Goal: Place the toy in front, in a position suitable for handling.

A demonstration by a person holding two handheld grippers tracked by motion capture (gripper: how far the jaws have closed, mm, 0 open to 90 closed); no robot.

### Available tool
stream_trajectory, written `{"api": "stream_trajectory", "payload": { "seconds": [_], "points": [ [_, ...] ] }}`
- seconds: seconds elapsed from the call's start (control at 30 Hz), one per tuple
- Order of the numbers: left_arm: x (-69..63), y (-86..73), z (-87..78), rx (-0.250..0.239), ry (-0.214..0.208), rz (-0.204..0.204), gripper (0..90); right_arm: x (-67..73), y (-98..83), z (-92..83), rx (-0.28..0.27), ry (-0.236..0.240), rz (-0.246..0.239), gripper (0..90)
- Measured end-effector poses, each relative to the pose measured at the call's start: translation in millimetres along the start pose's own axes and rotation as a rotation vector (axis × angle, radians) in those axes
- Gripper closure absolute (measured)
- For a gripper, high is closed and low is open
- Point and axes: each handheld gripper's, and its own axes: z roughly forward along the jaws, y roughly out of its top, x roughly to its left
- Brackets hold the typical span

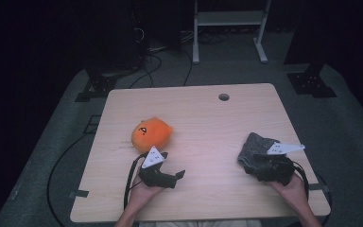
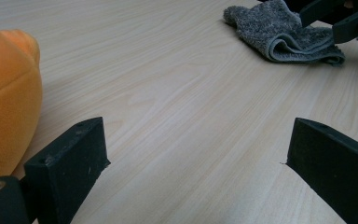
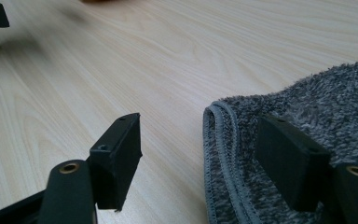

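An orange plush toy lies on the left half of the wooden table. My left gripper rests just in front of it, jaws wide open over bare wood. In the left gripper view the plush toy bulges beside the left jaw of that gripper without touching it. A folded grey towel lies at the right. My right gripper stands open at its near edge. In the right gripper view the towel has its hemmed edge between the jaws of the right gripper, one jaw over cloth, one over wood.
A round cable hole sits near the table's far edge. Cables trail from both grippers off the front edge. On the carpet beyond the table stand a white frame and black stands.
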Motion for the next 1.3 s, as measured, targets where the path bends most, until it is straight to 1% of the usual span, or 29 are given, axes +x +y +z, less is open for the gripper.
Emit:
{"api": "stream_trajectory", "payload": {
  "seconds": [0.33,0.47,0.6,0.7,0.73,0.9,1.13,1.3],
  "points": [
    [-0.9,-0.1,-0.4,-0.007,-0.001,-0.001,4.3,-0.6,1.0,0.8,-0.002,0.005,-0.010,30.2],
    [-0.4,1.1,-1.9,-0.015,0.010,0.004,4.3,-0.1,1.6,1.3,0.000,0.007,-0.012,30.2],
    [1.0,4.7,-5.6,-0.047,0.024,0.006,4.3,-0.2,1.4,1.7,0.002,0.009,-0.008,30.2],
    [3.9,9.0,-9.2,-0.070,0.047,0.010,4.3,0.3,1.2,1.1,0.002,0.008,-0.013,30.1],
    [5.3,11.1,-10.9,-0.083,0.055,0.007,4.3,0.3,1.1,0.9,0.000,0.008,-0.012,30.1],
    [12.3,19.5,-18.9,-0.116,0.090,0.008,4.3,-0.3,0.4,-0.6,-0.005,0.008,-0.003,30.1],
    [27.8,28.3,-33.0,-0.156,0.136,-0.017,4.3,0.9,0.5,-1.0,-0.004,0.007,-0.006,30.1],
    [38.0,32.7,-38.4,-0.162,0.163,-0.021,4.3,0.9,0.7,-0.7,-0.003,0.005,-0.005,30.0]
  ]
}}
